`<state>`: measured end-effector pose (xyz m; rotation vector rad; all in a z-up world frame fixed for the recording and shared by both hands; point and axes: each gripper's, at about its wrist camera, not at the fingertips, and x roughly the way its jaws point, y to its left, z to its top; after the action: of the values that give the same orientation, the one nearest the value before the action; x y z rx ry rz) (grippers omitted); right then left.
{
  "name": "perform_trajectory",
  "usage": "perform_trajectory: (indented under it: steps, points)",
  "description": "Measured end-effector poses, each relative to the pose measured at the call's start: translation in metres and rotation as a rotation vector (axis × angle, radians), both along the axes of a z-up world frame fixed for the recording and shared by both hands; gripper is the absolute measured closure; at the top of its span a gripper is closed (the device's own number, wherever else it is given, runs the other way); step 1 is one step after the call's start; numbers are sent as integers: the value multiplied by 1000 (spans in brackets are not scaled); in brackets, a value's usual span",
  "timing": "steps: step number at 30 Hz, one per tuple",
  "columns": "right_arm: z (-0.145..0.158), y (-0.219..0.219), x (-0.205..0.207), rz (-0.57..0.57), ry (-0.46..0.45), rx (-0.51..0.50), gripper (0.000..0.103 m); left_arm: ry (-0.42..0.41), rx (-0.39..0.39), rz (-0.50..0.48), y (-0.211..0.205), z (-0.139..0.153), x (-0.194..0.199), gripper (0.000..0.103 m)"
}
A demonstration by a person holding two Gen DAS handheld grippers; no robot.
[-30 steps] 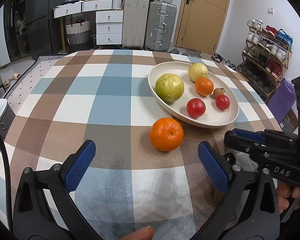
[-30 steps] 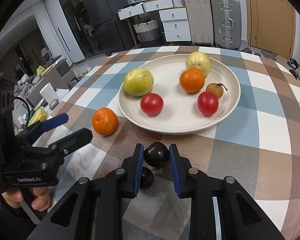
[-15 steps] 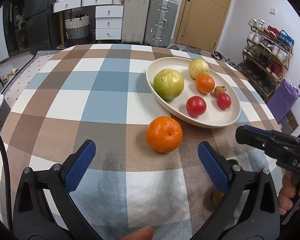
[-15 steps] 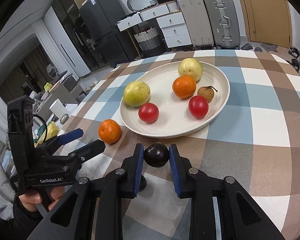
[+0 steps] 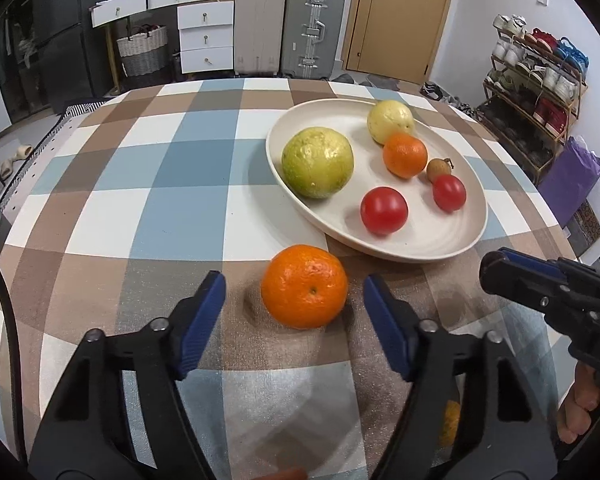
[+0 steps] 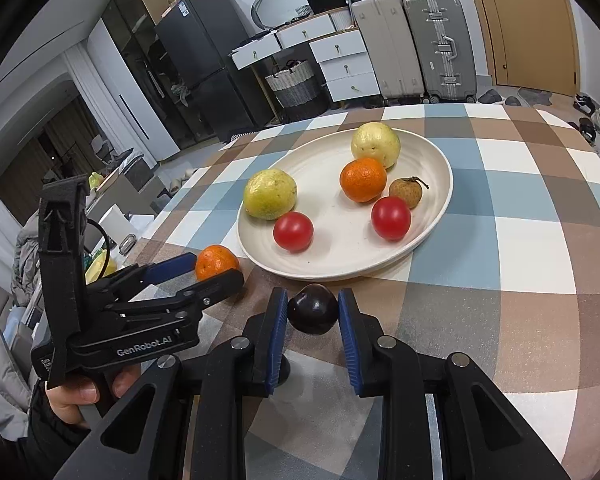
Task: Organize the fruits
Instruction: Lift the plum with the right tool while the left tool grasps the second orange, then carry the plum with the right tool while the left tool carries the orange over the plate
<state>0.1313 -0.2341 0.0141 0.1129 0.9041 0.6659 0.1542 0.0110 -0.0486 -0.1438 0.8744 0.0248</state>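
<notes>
Table [image 5: 148, 184]: covered by a checked cloth in blue, brown and white; bears the plate and the loose fruit.
Plate [image 5: 452, 240]: cream, oval, on the far right part of the cloth in the left wrist view; holds six fruits.
Left gripper [image 5: 296, 300]: jaws closing, one blue pad on either side of the loose orange, neither pad touching it in the left wrist view; held from below by a hand [image 6: 80, 396].
Right gripper [image 6: 313, 312]: clamped on the dark plum, blue pads pressed against both its sides, just short of the plate's near rim.
Green guava [image 5: 318, 162]: on the plate's left side, biggest fruit there.
Loose orange [image 5: 304, 286]: resting on the cloth just in front of the plate's near rim, between the left gripper's pads.
Yellow guava [image 5: 390, 120]: at the plate's far end, touching the plate orange.
Plate orange [image 5: 405, 155]: mid-plate, just beside the longan.
Dark plum [image 6: 313, 314]: gripped and lifted off the cloth, shadow below it.
Two tomatoes [image 5: 384, 210]: red, near side of the plate, apart from each other.
Longan [image 5: 438, 168]: small, brown, stalk attached, touching the right-hand tomato.
</notes>
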Motion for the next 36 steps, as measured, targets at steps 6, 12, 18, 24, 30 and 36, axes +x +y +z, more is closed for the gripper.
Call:
perform_trajectory:
  steps: [6, 12, 18, 24, 30, 36]
  points:
    - [-1, -1, 0, -3, 5, 1, 77, -11, -58, -30, 4, -1, -2, 64]
    - [0, -1, 0, -3, 1, -2, 77, -27, -53, -37, 2, 2, -4, 64]
    - [0, -1, -1, 0, -3, 0, 77, -36, -64, -53, -1, 3, -9, 64]
    - [3, -4, -1, -11, -36, 21, 77, -78, -58, -66, -5, 12, -17, 64]
    - [10, -15, 2, -45, -63, 54, 77, -132, -45, -73, -8, 24, -25, 64]
    - [13, -21, 8, -67, -66, 78, 77, -153, -52, -73, -9, 32, -24, 64]
